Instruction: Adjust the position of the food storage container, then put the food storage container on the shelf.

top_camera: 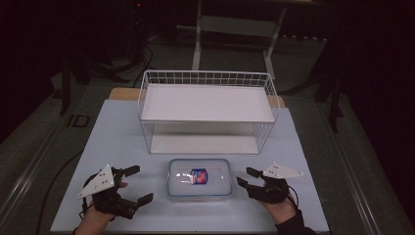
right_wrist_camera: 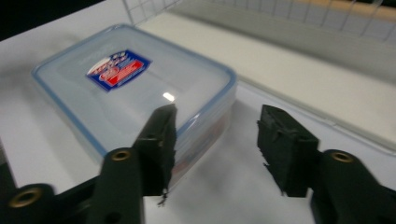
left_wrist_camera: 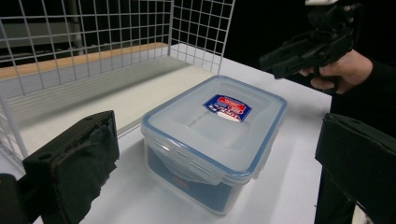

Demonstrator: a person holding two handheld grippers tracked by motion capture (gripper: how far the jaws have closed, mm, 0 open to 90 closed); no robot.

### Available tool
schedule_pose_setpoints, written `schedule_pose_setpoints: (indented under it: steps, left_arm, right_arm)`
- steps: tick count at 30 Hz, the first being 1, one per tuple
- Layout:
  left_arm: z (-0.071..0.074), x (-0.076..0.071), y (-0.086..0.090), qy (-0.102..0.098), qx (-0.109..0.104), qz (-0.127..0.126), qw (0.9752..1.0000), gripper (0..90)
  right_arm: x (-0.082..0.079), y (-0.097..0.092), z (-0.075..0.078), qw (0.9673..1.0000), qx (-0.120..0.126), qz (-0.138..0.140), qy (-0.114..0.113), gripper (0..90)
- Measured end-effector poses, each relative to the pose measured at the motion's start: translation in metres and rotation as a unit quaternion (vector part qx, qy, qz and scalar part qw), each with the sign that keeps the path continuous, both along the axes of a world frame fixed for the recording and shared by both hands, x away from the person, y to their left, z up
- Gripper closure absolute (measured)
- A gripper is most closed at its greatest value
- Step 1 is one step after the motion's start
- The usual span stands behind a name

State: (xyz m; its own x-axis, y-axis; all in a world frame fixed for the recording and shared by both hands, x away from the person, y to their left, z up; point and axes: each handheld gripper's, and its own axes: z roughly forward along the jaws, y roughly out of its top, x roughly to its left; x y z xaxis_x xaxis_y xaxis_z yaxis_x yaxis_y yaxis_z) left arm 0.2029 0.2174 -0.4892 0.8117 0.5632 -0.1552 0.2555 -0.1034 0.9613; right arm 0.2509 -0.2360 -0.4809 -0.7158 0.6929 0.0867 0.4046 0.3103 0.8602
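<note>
Although the container [top_camera: 199,178] has a translucent lid, its contents cannot be made out beneath the blue-and-red label [top_camera: 199,176]. It sits on the white table [top_camera: 117,142], just in front of the wire rack [top_camera: 207,110], between both grippers. Left gripper [top_camera: 135,185]: jaws spread, nothing between them, apart from the container. Right gripper [top_camera: 246,177]: jaws parted, clear of the container's near corner. Open tabletop lies on either side. Beyond the table's far edge, the room is too dark to make out.
</note>
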Motion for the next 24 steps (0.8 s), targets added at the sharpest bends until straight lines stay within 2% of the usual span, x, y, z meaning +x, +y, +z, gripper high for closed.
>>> schedule_pose_setpoints:
  steps: [1, 2, 4, 5, 8, 9, 11, 13, 15, 18, 20, 22, 24]
  left_arm:
    - [0.000, 0.000, 0.000, 0.000, 0.000, 0.000, 1.0000, 0.0]
    - [0.000, 0.000, 0.000, 0.001, -0.001, -0.002, 1.0000, 0.0]
    - [-0.001, 0.001, -0.002, 0.003, 0.004, -0.005, 1.0000, 0.0]
    - [-0.001, 0.002, -0.004, 0.006, 0.004, -0.006, 1.0000, 0.0]
    - [0.000, 0.003, -0.009, 0.013, 0.002, -0.014, 0.9998, 0.0]
    - [0.000, 0.003, -0.009, 0.013, 0.002, -0.014, 0.9998, 0.0]
    - [0.007, 0.003, -0.015, 0.010, 0.002, -0.023, 0.9997, 0.0]
    - [0.013, 0.003, -0.019, 0.010, 0.000, -0.030, 0.9995, 0.0]
    - [0.020, 0.003, -0.023, 0.015, -0.003, -0.033, 0.9993, 0.0]
    - [0.031, 0.003, -0.031, 0.014, 0.008, -0.032, 0.9994, 0.0]
    - [0.039, 0.004, -0.036, 0.019, 0.016, -0.031, 0.9992, 0.0]
    - [0.044, 0.006, -0.040, 0.028, 0.012, -0.036, 0.9989, 0.0]
    - [0.050, 0.008, -0.043, 0.040, 0.012, -0.037, 0.9984, 0.0]
  right_arm:
    - [0.000, 0.000, 0.000, 1.0000, 0.000, 0.000, 0.000, 42.8]
    - [-0.002, 0.000, 0.002, 0.9999, -0.001, -0.002, -0.011, 36.1]
    - [-0.004, 0.000, 0.004, 0.9998, -0.001, -0.002, -0.019, 31.8]
    - [-0.005, 0.001, 0.006, 0.9998, 0.000, 0.002, -0.022, 26.6]
    - [-0.008, 0.001, 0.011, 0.9994, 0.014, 0.013, -0.030, 17.4]
    - [-0.008, 0.001, 0.011, 0.9994, 0.014, 0.013, -0.030, 17.4]
    - [-0.012, 0.004, 0.016, 0.9989, 0.011, 0.019, -0.042, 12.4]
    - [-0.016, 0.007, 0.020, 0.9983, 0.000, 0.019, -0.055, 12.5]
    - [-0.019, 0.009, 0.024, 0.9978, 0.003, 0.015, -0.064, 13.6]
    - [-0.022, 0.011, 0.031, 0.9973, 0.015, 0.026, -0.066, 15.3]
    - [-0.022, 0.012, 0.034, 0.9977, 0.014, 0.030, -0.060, 17.1]
    - [-0.020, 0.012, 0.035, 0.9983, 0.015, 0.037, -0.043, 17.0]
    - [-0.019, 0.014, 0.037, 0.9985, 0.014, 0.034, -0.040, 14.9]
